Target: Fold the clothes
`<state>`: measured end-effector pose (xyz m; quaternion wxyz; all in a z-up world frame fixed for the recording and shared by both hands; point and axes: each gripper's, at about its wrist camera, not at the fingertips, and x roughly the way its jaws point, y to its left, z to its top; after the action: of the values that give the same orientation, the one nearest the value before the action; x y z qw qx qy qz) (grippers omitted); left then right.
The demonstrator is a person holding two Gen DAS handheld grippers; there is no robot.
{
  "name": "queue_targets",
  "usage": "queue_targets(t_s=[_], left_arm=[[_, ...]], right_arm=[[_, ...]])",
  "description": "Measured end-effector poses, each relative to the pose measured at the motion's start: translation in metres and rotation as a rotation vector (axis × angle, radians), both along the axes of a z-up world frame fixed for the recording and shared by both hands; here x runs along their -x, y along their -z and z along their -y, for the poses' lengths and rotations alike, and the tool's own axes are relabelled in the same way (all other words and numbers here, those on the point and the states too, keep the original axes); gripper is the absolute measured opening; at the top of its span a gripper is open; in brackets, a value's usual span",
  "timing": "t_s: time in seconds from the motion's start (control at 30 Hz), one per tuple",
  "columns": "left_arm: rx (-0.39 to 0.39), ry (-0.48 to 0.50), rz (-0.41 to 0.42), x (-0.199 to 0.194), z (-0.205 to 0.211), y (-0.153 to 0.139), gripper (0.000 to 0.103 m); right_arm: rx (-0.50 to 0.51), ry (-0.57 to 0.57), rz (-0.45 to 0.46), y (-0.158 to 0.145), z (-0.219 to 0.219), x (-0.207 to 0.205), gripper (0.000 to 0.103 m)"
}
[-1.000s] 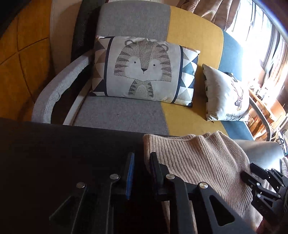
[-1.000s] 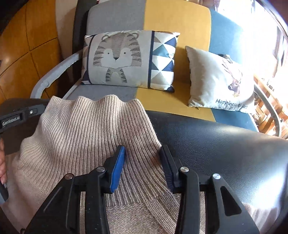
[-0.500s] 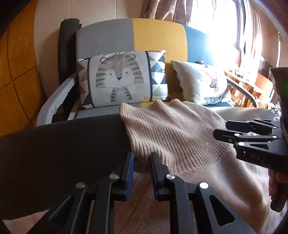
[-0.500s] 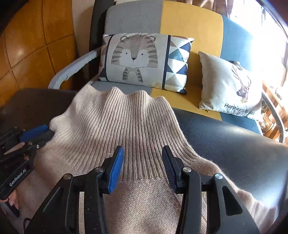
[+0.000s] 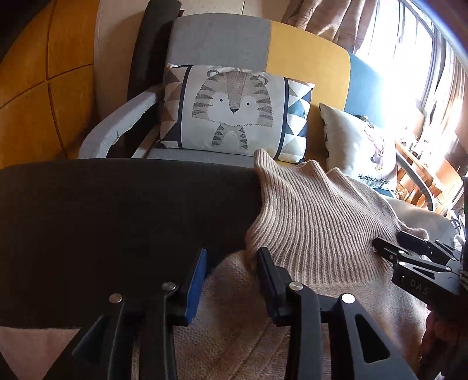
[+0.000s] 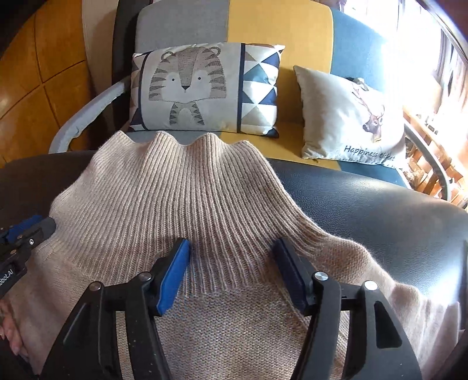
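- Beige knit sweater (image 6: 187, 204) lies on the dark leather table (image 6: 380, 210); its ribbed hem runs over the far edge at 12 o'clock.
- Left gripper (image 5: 231, 263): jaws opening over the sweater's left edge, nothing pinched.
- Right gripper (image 6: 231, 257): jaws opening, straddling ribbing without pressing.
- Risk: slick leather plus overhanging hem; a one-sided tug could slide it toward the sofa (image 6: 263, 26).
- Risk: thick knit, so a shallow pinch may catch one layer and skew the fold.
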<state>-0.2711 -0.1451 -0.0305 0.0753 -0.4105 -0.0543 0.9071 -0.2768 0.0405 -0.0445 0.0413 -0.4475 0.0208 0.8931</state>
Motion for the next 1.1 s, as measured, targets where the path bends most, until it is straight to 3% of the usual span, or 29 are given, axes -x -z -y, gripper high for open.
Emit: queue_targets(t_s=[0.17, 0.27, 0.33, 0.37, 0.43, 0.53, 0.63, 0.73, 0.87, 1.03, 1.1], left_arm=[[0.019, -0.033, -0.011, -0.015, 0.014, -0.006, 0.036], [0.027, -0.062, 0.0, -0.027, 0.035, -0.004, 0.036], [-0.003, -0.099, 0.013, -0.033, 0.054, -0.002, 0.035], [-0.019, -0.118, 0.014, -0.036, 0.064, -0.002, 0.035], [-0.055, -0.151, 0.017, -0.042, 0.082, 0.0, 0.035], [-0.132, -0.154, 0.012, -0.045, 0.098, 0.004, 0.034], [-0.129, -0.157, 0.011, -0.046, 0.098, 0.005, 0.034], [-0.078, -0.16, 0.012, -0.044, 0.091, 0.004, 0.034], [-0.003, -0.181, 0.009, -0.046, 0.083, 0.003, 0.032], [0.034, -0.185, 0.014, -0.046, 0.08, 0.004, 0.032], [0.052, -0.179, 0.024, -0.041, 0.078, 0.001, 0.032]], right_arm=[[0.126, 0.033, -0.105, -0.03, -0.032, -0.04, 0.07], [0.121, 0.119, -0.104, -0.03, -0.063, -0.066, 0.069], [0.095, 0.165, -0.096, -0.028, -0.084, -0.08, 0.054], [0.081, 0.178, -0.083, -0.025, -0.093, -0.086, 0.042], [0.041, 0.197, -0.038, -0.014, -0.105, -0.09, 0.034], [-0.005, 0.223, 0.011, 0.0, -0.12, -0.096, 0.034], [-0.007, 0.247, -0.001, 0.005, -0.128, -0.103, 0.034], [-0.048, 0.308, 0.004, 0.008, -0.132, -0.109, 0.034], [-0.006, 0.38, -0.016, 0.01, -0.146, -0.117, 0.034], [-0.055, 0.351, 0.002, 0.009, -0.141, -0.11, 0.037], [-0.002, 0.31, 0.003, 0.002, -0.144, -0.11, 0.038]])
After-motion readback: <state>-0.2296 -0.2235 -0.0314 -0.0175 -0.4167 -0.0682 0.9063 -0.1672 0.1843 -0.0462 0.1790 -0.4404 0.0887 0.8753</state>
